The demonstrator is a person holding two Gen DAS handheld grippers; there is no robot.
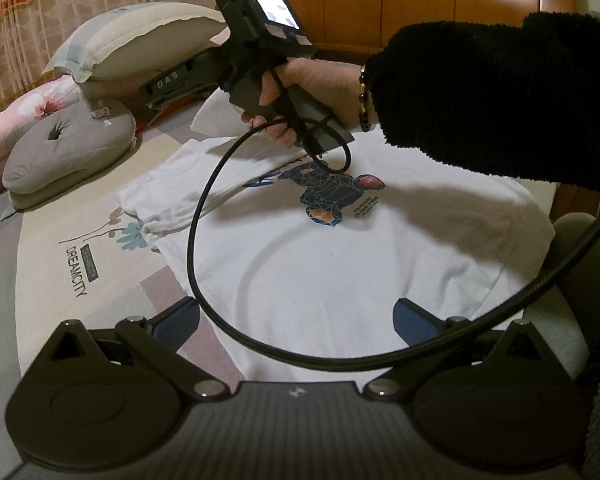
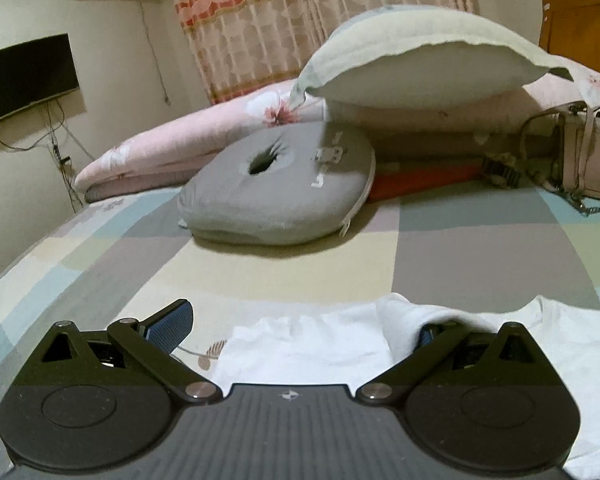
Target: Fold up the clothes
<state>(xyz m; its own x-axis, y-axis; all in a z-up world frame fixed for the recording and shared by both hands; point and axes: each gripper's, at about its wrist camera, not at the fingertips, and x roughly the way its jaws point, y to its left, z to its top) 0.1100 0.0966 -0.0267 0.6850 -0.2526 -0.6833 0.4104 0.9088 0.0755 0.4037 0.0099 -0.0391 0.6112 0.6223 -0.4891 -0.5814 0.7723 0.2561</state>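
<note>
I see a white cotton T-shirt (image 1: 340, 264) w/ blue geometric print, a pastel-checked bed sheet (image 2: 260, 264), a grey round cushion (image 2: 276, 196), and an orange-and-cream patterned curtain (image 2: 308, 20).

The bed (image 2: 260, 264) is wearing a sheet of big colored squares. Lying on it are a white T-shirt (image 1: 320, 264), a gray cushion (image 2: 276, 192), pillows (image 2: 420, 64) and a bag (image 2: 588, 152).

Open bedsheet (image 2: 300, 264) lies past the white T-shirt (image 2: 320, 344); grey cushion (image 2: 276, 192) and pillows (image 2: 420, 60) block beyond.
</note>
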